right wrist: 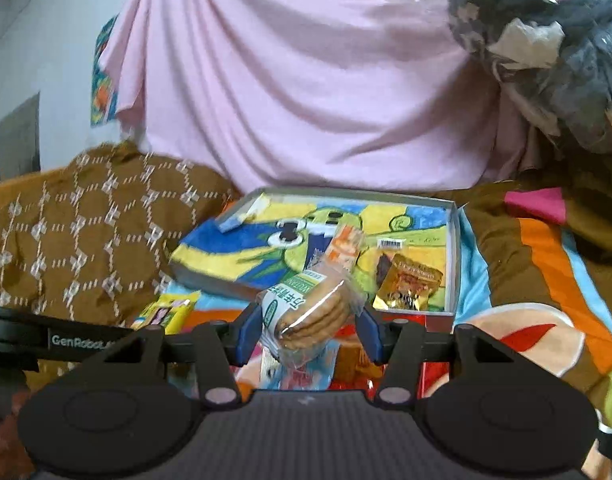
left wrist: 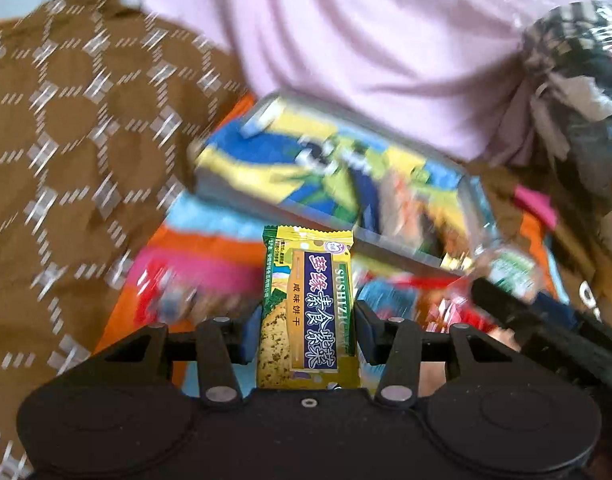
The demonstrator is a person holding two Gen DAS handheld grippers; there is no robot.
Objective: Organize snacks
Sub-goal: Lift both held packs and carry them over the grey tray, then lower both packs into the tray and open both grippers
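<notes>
Home interior, likely a bedroom. Bed laid with a brown patterned blanket point(right wrist: 86, 232) and a striped colourful sheet point(right wrist: 546, 264); pink cloth point(right wrist: 306, 80) draped behind; bundled clothing point(right wrist: 546, 48) heaped to the right; plain white wall point(right wrist: 46, 40).

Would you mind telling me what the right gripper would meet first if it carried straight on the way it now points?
Probably the shallow box ahead. The right gripper, shut on a clear biscuit pack, points slightly down toward the box's near edge, so the pack would likely arrive first, near the gold packet. Depth is uncertain.
</notes>
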